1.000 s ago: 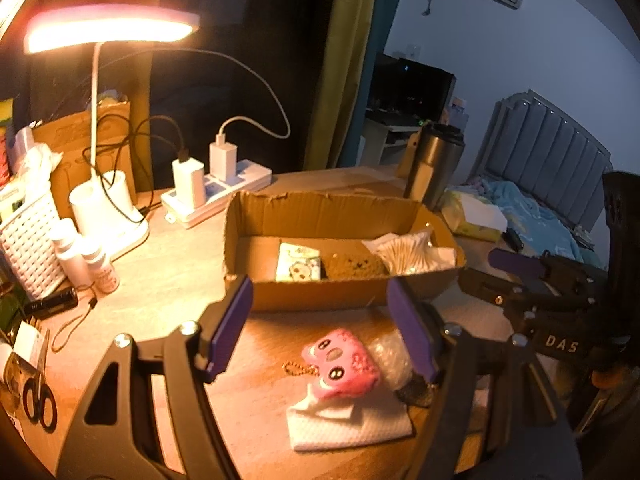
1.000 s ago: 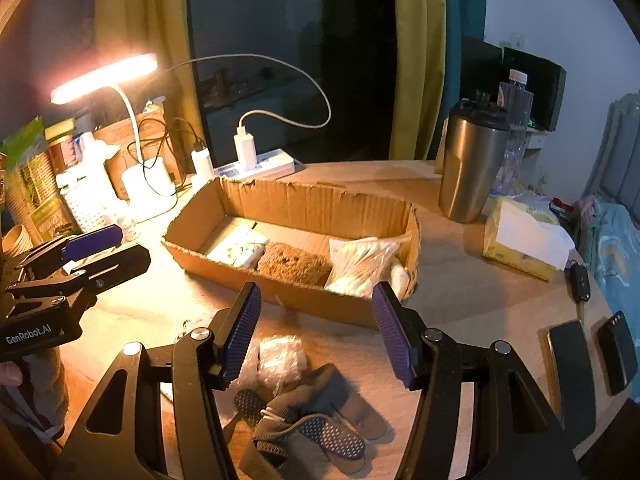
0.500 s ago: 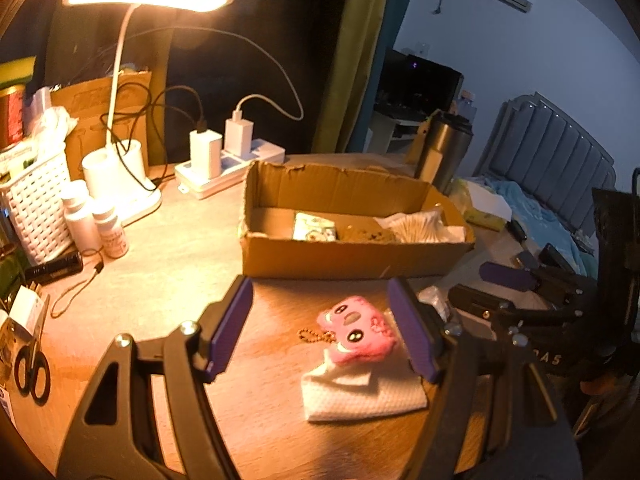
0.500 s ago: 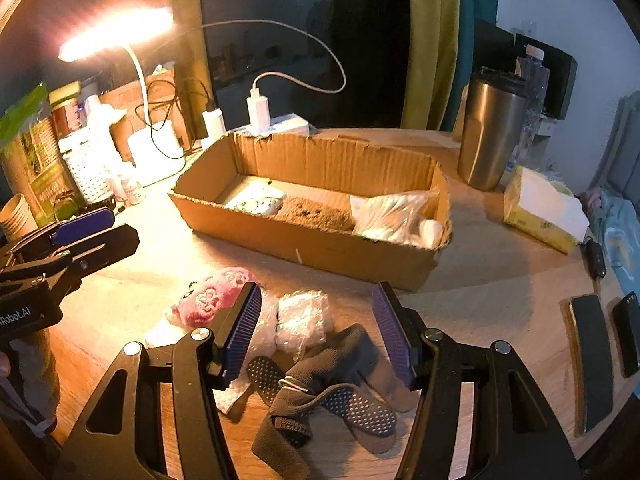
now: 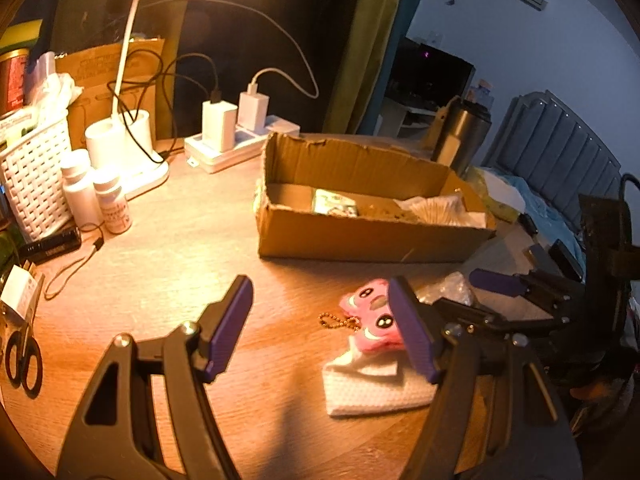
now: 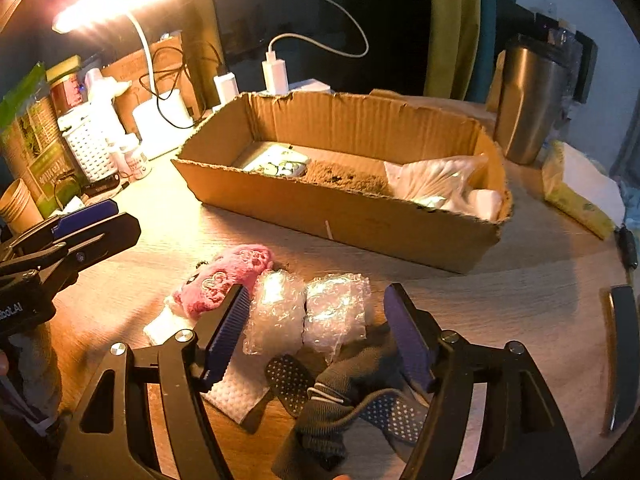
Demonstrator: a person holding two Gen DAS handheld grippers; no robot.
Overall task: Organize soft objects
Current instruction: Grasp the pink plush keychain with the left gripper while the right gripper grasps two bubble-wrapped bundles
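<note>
A cardboard box (image 6: 360, 216) (image 5: 368, 236) stands mid-table and holds a patterned packet (image 6: 280, 166), a brown sponge-like pad (image 6: 344, 178) and a white plastic bag (image 6: 436, 184). In front of it lie a pink plush keychain (image 6: 228, 276) (image 5: 372, 320), a white cloth (image 5: 376, 388), two bubble-wrap bundles (image 6: 308, 312) and dark grip-dot socks (image 6: 344, 400). My right gripper (image 6: 320, 336) is open, low over the bubble wrap and socks. My left gripper (image 5: 320, 328) is open, with the plush by its right finger.
A lit desk lamp (image 5: 124, 148), power strip with chargers (image 5: 236, 136), white basket (image 5: 32, 184), bottles (image 5: 112, 204) and scissors (image 5: 22, 356) sit left. A steel tumbler (image 6: 528, 100), tissue pack (image 6: 580, 188) and a dark flat device (image 6: 622, 356) sit right.
Both grippers have moved down and forward toward the items in front of the box. The left view has swung left, so the plush sits further right. Both jaws stay open.
</note>
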